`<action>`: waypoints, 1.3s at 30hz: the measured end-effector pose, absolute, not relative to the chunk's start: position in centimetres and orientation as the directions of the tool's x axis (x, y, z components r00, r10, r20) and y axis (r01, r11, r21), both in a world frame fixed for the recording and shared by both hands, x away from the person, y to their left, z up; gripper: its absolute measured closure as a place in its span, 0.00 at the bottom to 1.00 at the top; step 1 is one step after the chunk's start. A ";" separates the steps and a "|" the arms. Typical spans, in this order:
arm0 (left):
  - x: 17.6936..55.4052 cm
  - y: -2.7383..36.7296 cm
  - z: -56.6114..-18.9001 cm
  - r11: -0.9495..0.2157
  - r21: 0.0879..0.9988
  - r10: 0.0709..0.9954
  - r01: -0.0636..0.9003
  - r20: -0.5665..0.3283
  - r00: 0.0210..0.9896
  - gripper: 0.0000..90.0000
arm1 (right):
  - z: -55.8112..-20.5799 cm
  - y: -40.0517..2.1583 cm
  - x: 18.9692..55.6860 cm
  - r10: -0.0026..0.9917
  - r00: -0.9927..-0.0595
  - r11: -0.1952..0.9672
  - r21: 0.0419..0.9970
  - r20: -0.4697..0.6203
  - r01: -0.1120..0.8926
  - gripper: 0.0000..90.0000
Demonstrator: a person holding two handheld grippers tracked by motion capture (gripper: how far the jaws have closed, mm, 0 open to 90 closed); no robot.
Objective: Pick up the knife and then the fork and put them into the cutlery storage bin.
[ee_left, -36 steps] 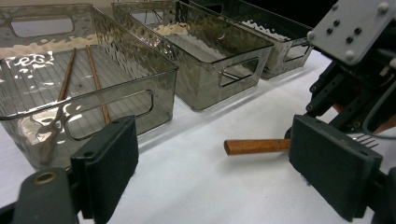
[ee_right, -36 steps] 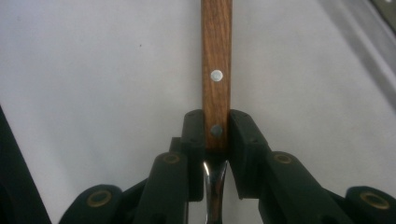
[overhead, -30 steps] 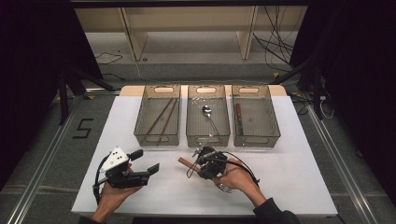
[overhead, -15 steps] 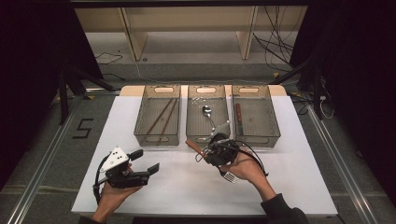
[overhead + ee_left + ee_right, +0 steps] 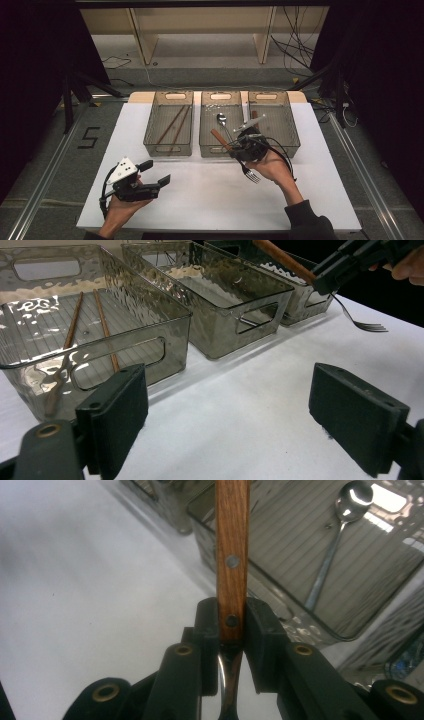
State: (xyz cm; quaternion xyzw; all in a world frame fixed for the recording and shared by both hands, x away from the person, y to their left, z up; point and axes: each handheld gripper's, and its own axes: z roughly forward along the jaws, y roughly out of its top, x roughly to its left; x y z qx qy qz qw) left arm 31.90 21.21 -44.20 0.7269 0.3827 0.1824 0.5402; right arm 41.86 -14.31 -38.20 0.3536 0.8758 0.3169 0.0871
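My right gripper (image 5: 235, 148) is shut on a fork's wooden handle (image 5: 231, 555), held above the table at the front rim of the middle bin (image 5: 220, 149). The handle points toward that bin and the metal tines (image 5: 252, 175) point back toward the person. In the left gripper view the fork's tines (image 5: 372, 327) hang above the table at the upper right. My left gripper (image 5: 157, 171) rests at the front left of the table. In its own view the left gripper (image 5: 250, 410) stands open with nothing between the jaws.
Three clear bins stand in a row at the back of the white table (image 5: 200, 200). The left bin (image 5: 169, 147) holds two chopsticks (image 5: 172, 125). A spoon (image 5: 335, 530) lies in the middle bin. The right bin (image 5: 290, 130) holds a brown-handled piece, partly hidden.
My right gripper has lifted the fork off the table and carried it away from the person, toward the middle bin. The left gripper has stayed put.
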 end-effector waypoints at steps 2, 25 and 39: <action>31.9 21.2 -44.2 -0.124 0.925 0.754 0.360 -0.148 0.640 0.17 | -37.9 -14.6 42.1 0.682 -0.727 0.538 0.623 0.074 0.568 0.86; 31.9 21.2 -44.2 -0.124 0.925 0.754 0.359 -0.148 0.640 0.17 | -35.6 -18.1 45.9 0.782 -0.618 0.406 0.685 0.083 0.605 0.86; 31.9 21.2 -44.2 -0.124 0.925 0.754 0.359 -0.148 0.640 0.17 | -34.8 -20.7 48.7 0.845 -0.527 0.326 0.693 0.091 0.643 0.86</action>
